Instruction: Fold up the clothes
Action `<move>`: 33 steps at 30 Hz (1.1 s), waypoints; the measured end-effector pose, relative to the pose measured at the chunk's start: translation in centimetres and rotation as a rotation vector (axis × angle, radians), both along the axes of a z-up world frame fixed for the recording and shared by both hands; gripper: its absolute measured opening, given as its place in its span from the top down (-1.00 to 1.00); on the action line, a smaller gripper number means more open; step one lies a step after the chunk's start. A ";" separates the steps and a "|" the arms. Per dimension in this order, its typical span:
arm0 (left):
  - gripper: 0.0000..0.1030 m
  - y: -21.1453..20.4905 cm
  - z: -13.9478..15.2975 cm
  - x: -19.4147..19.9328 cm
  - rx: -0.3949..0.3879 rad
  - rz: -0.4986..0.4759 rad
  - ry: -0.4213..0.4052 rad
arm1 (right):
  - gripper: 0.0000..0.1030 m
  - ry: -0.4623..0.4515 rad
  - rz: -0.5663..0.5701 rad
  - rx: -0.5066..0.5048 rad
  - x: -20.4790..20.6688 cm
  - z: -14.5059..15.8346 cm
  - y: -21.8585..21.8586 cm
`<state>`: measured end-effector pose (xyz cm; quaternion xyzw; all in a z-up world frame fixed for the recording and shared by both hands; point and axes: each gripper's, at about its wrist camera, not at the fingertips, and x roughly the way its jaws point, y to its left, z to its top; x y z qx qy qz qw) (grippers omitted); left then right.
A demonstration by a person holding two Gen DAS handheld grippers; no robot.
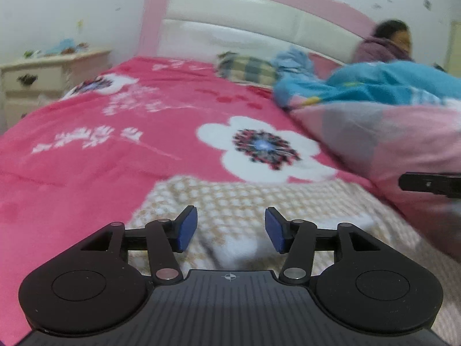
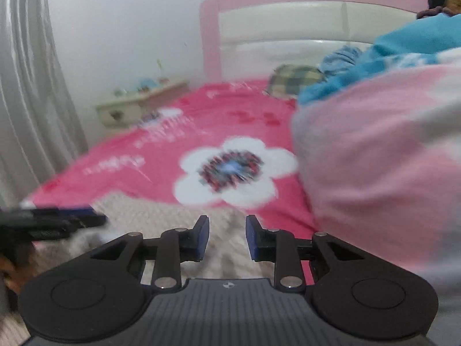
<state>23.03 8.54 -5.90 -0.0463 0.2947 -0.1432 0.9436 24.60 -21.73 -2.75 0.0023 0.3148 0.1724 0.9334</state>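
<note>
At the far left stands a cream bedside cabinet with drawers (image 1: 43,83), its top cluttered with small blurred items. Right of it, the bed's bright pink floral bedspread (image 1: 115,144) runs to a pink and white padded headboard (image 1: 245,17). Near the cameras lies the garment to fold, a cream and beige checked knit cloth (image 1: 239,199), rumpled and with no clean fold showing, so the work looks barely begun. The left gripper (image 1: 231,229) hangs over it with jaws spread and nothing between them; the right gripper (image 2: 227,238), further right, has a narrower gap, also pinching nothing. At the right a pink, grey and blue quilt (image 1: 389,132) is heaped, with a person (image 1: 389,43) beyond. White script on the bedspread is too blurred to read.
</note>
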 end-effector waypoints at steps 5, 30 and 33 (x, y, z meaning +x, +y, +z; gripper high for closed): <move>-0.09 -1.6 -2.4 1.0 0.062 0.051 0.110 | 0.46 0.145 -0.025 -0.097 1.4 -5.2 -0.3; -0.09 -6.9 4.1 -18.4 -0.005 -0.371 0.329 | 0.33 0.408 0.165 -0.234 -20.3 0.3 -4.2; -0.09 -10.7 3.0 -22.1 0.054 -0.511 0.336 | 0.27 0.442 0.130 -0.232 -22.5 -1.5 -4.6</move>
